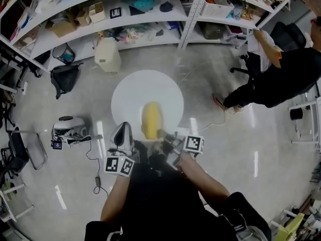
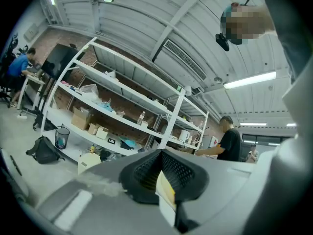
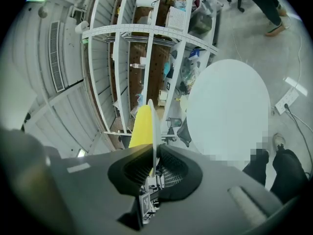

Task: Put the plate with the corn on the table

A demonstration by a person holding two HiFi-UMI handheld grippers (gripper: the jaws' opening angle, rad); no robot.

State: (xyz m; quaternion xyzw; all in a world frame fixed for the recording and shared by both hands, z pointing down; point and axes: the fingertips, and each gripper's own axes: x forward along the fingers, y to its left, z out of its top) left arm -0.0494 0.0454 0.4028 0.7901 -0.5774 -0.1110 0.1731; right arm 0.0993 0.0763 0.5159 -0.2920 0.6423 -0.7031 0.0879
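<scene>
Seen from the head view, the yellow corn (image 1: 151,119) hovers over the near part of the round white table (image 1: 130,92); its white plate barely stands out against the tabletop. My left gripper (image 1: 124,134) and right gripper (image 1: 168,137) flank the corn at the table's near edge. In the right gripper view the plate (image 3: 153,126) shows edge-on, pinched between the jaws of the right gripper (image 3: 154,166), with the corn (image 3: 141,126) on its left face and the table (image 3: 230,106) beyond. The left gripper (image 2: 165,190) is shut on a white rim with yellow behind it.
Metal shelving (image 1: 150,14) full of boxes curves along the far side. A person in black (image 1: 281,74) stands at the right by an office chair (image 1: 288,34). On the floor lie a black bag (image 1: 64,77), a cream canister (image 1: 108,55), a small device (image 1: 67,127) and a cable (image 1: 95,159).
</scene>
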